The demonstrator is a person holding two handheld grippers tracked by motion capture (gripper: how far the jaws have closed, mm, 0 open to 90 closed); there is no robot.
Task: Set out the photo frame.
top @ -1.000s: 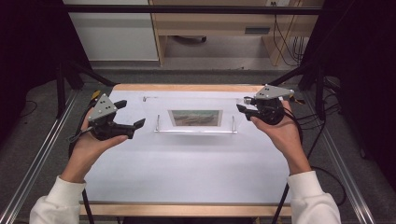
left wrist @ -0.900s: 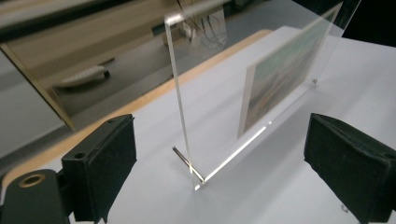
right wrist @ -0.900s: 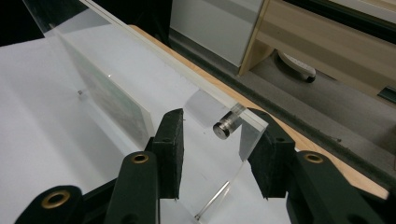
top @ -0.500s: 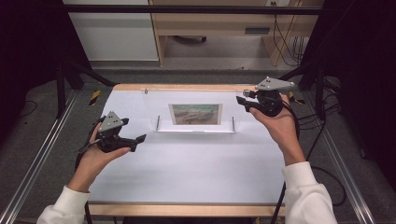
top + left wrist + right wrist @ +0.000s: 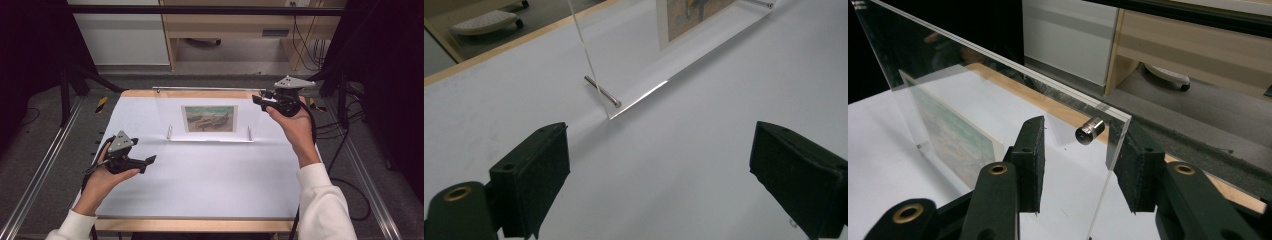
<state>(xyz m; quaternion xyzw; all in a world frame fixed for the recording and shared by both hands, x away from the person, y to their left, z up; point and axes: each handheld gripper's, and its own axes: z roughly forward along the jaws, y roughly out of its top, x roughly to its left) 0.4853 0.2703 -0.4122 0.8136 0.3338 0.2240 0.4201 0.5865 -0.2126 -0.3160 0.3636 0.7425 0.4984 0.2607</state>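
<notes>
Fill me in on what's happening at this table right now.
A person works a clear acrylic picture frame standing upright on the white table, with a painting print inside it. The right gripper sits at the frame's upper right corner, one jaw on each side of the pane by a metal standoff pin, with gaps visible, so not clamped. The left gripper is open and empty, low over the table, pointing toward the frame's lower left corner.
</notes>
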